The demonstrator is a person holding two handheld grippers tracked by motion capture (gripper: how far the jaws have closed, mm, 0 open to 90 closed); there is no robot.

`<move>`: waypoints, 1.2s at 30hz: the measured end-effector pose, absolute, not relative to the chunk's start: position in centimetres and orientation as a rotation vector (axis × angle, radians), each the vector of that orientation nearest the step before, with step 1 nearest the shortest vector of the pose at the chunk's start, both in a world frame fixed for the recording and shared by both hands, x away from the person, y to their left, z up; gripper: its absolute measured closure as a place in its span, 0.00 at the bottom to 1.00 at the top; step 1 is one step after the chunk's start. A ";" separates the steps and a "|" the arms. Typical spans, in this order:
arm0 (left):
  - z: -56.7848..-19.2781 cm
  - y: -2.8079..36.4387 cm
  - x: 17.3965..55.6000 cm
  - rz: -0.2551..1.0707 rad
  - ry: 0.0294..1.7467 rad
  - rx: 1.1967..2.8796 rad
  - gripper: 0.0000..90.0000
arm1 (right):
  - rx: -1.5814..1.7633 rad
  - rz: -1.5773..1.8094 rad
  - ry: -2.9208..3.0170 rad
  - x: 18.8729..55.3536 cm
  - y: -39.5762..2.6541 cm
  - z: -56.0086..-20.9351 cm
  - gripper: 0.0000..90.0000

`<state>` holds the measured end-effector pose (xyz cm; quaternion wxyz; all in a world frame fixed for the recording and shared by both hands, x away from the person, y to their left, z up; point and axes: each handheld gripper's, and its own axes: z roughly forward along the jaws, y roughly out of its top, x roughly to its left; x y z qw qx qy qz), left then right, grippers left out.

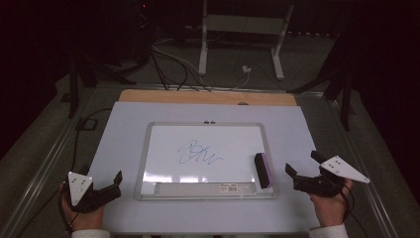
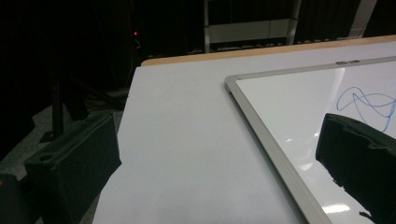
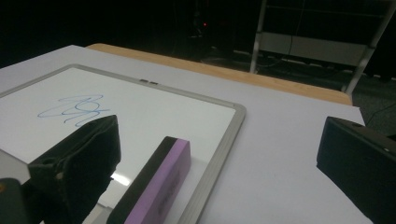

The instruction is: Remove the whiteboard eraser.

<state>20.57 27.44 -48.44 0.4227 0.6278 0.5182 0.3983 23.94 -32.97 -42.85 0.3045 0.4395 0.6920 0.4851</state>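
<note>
A whiteboard (image 1: 208, 124) with a grey frame lies in the middle of a white sheet (image 1: 119, 129). A blue scribble (image 1: 198, 152) is drawn on it. A black and purple eraser (image 1: 262, 169) rests on the board's right side, near the frame. My left gripper (image 1: 118, 184) is open, just off the board's near left corner, with nothing between its jaws. My right gripper (image 1: 302, 163) is open too, just right of the eraser and apart from it. In the right gripper view the eraser (image 3: 159, 186) lies beside the left jaw, with the scribble (image 3: 74, 109) beyond.
The wooden table edge (image 1: 208, 96) shows past the far end of the sheet. Beyond it, white stand legs (image 1: 203, 44) and cables (image 1: 168, 64) sit on the dark floor. A label strip (image 1: 233, 187) runs along the board's near edge.
</note>
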 end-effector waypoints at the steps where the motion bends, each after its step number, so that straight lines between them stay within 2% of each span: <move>1: -48.4 27.4 20.6 0.997 1.298 1.571 0.01 | 1.169 1.282 1.838 24.1 -32.9 -42.7 0.00; 19: -48.6 27.4 20.7 0.995 1.303 1.576 0.01 | 1.300 1.202 1.982 27.4 -31.5 -44.0 0.00; 24: -48.6 27.4 20.6 0.995 1.304 1.577 0.01 | 1.343 1.191 2.031 28.2 -31.2 -44.6 0.05; 30: -48.6 27.3 20.7 0.995 1.304 1.578 0.01 | 1.354 1.154 2.107 28.4 -30.5 -45.5 0.20; 36: -48.7 27.3 20.8 0.991 1.304 1.584 0.01 | 1.369 1.162 2.134 28.3 -30.3 -46.1 0.23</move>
